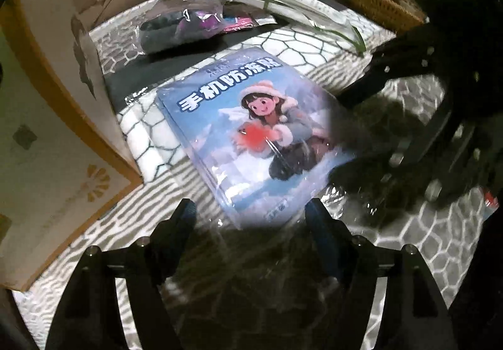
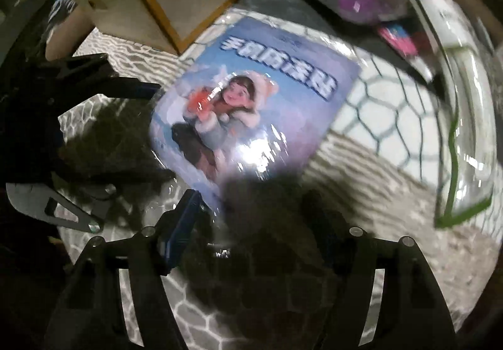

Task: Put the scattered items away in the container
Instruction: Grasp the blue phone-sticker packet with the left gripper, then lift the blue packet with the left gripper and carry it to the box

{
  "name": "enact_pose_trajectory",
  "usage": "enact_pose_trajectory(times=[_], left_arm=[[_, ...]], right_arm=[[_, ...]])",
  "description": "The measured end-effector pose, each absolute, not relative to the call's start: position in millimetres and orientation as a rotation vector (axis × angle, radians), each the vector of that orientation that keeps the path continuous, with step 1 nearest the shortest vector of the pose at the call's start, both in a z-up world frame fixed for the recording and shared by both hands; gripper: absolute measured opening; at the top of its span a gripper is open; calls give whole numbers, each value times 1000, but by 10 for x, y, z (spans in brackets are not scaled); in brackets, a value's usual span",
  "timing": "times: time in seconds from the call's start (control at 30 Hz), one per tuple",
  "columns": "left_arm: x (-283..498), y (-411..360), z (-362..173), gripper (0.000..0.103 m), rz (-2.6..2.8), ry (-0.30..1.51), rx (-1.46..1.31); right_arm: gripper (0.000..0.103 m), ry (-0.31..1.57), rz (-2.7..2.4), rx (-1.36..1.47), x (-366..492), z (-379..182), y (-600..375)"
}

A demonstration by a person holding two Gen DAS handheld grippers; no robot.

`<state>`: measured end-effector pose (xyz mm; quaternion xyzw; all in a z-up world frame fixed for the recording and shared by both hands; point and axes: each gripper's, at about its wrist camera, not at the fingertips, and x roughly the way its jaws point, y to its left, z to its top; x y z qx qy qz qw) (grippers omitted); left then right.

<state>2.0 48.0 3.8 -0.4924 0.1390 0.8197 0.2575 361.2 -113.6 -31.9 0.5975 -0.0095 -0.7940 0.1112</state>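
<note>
While both tongs point down at it, the blue cartoon-printed packet (image 1: 248,130) in clear wrap lies flat on the honeycomb-patterned cloth (image 1: 301,51), just beside the cardboard box (image 1: 56,117). Left tongs (image 1: 250,214) stand wide apart at the packet's near edge, pads not pressing it. Right tongs (image 2: 251,202) also gape, holding nothing, the packet's corner between them. Beyond the packet lie a clear bag of dark items (image 1: 176,29) and a wicker basket (image 1: 377,7)
</note>
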Motion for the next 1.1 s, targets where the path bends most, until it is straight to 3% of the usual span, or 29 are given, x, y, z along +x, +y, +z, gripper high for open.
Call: enact_pose_trajectory(times=[0.13,0.33,0.4,0.47,0.53,0.57,0.67,0.83,0.9,1.03,1.1], left_arm=[[8,524,14,70,2216,338,-1297],[-119,380,49,46,2202,184,-1331],[-123,368,45,46,2181,211,-1336],[-146,309,46,53,2194,163,-1353],[-177,227,27,64,2166,45,-1375],[-177,205,23,66,2151,11,-1372],[-173,232,22,66,2149,27,-1388],[-120,333,9,67,2186,121,-1381],[-107,395,-2,68,2196,168,-1373],[-80,466,-23,69,2207,249,-1351],[-96,450,-20,69,2210,234,-1349]], right_arm=[[63,42,-2360,1687,3574,-329,-1242],[48,122,-2410,1621,3658,-304,-1248],[44,112,-2409,1622,3669,-299,-1215],[45,65,-2386,1631,3668,-312,-1153],[49,-136,-2359,1633,3659,-275,-1054],[54,-293,-2331,1624,3641,-288,-930],[53,-736,-2233,1579,3570,-382,-520],[55,-1185,-2110,1477,3394,-602,-62],[55,-1276,-2063,1433,3343,-676,-10],[55,-1286,-2066,1430,3222,-663,-45],[46,-1257,-2106,1451,3203,-642,-121]])
